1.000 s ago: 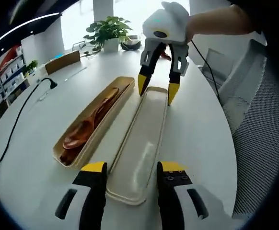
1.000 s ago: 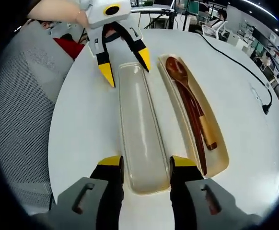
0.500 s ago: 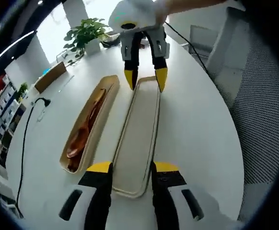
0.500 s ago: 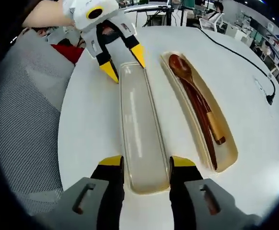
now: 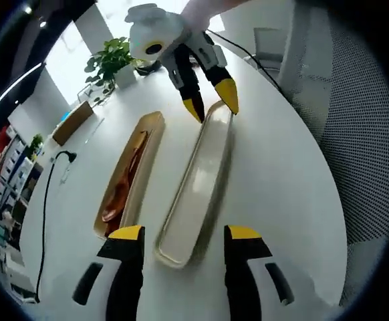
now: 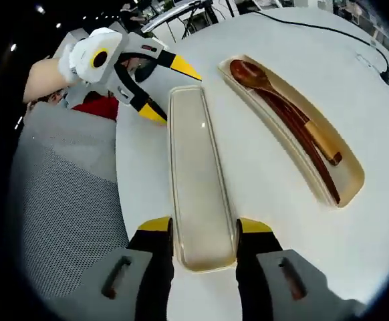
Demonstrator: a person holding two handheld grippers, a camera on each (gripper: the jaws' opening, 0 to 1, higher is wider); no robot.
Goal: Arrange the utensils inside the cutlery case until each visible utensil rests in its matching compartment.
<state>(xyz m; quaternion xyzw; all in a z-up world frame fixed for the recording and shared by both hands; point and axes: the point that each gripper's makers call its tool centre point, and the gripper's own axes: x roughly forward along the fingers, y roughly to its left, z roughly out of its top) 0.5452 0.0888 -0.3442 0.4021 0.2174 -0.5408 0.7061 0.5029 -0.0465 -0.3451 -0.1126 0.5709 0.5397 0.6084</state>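
Both grippers straddled opposite ends of the lid (image 6: 198,180), jaws wide, gripping nothing. The case (image 6: 295,127), utensils inside, lay beside it. Both should close evenly before lifting.

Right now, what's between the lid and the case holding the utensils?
Nothing. A bare strip of white table separates the lid from the case holding the spoon and chopsticks. It shows in both gripper views.

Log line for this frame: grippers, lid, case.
left gripper: open at lid end | right gripper: open at other end | case: spoon inside
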